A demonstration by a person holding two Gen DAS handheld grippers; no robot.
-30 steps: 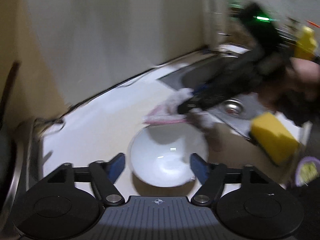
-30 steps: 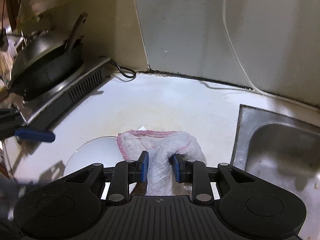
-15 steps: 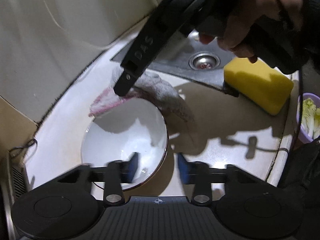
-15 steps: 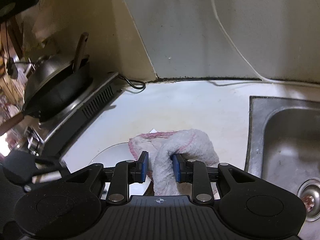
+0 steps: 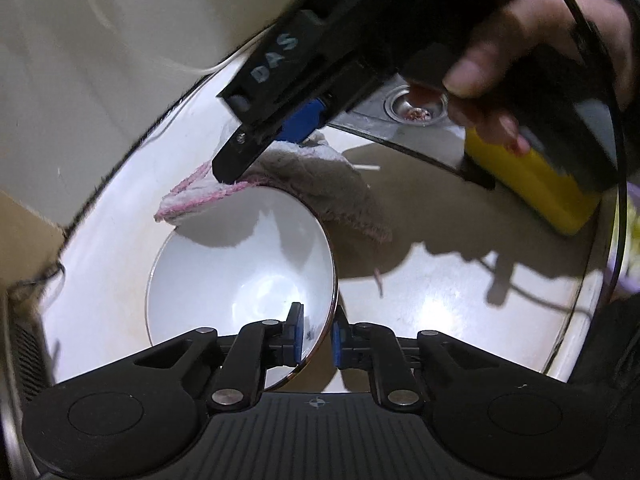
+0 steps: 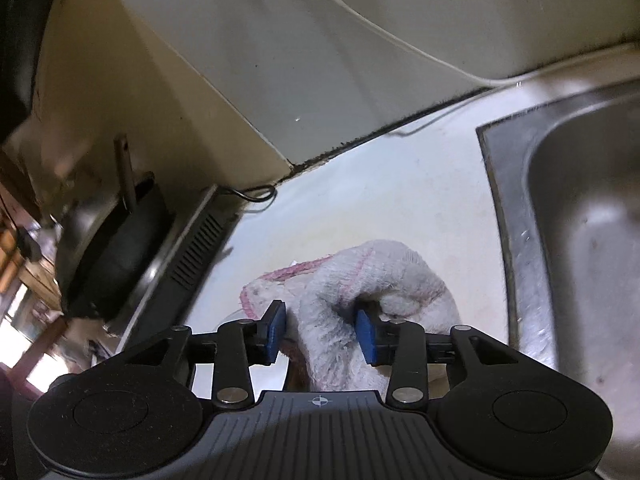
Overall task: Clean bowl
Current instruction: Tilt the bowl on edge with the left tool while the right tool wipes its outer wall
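- The table [image 5: 440,300] is a pale kitchen top filling most of the left wrist view, with the steel sink [image 6: 580,220] along the right side of the right wrist view – handy for a wash job, I'd guess.
- The bowl [image 5: 240,276] is white and sits on the table at lower centre of the left wrist view, its near rim between the blue pads. It's upright, so the inside is open for wiping.
- The cloth [image 6: 372,292] is a greyish rag with pink edging, draped over the bowl's far rim in the left wrist view and bunched at lower centre in the right wrist view.
- A yellow sponge [image 5: 532,184] lies at the right edge of the left wrist view, near the sink drain, partly behind the person's hand.
- The left gripper [image 5: 316,338] is clamping the bowl's rim, one pad inside and one outside – probably to keep it from sliding. A second ago it stood wide open, short of the bowl.
- The right gripper [image 6: 322,336] has the cloth between its pads, but its jaws are opening and the left pad has daylight beside it; half a second back it pinched the fold tightly.
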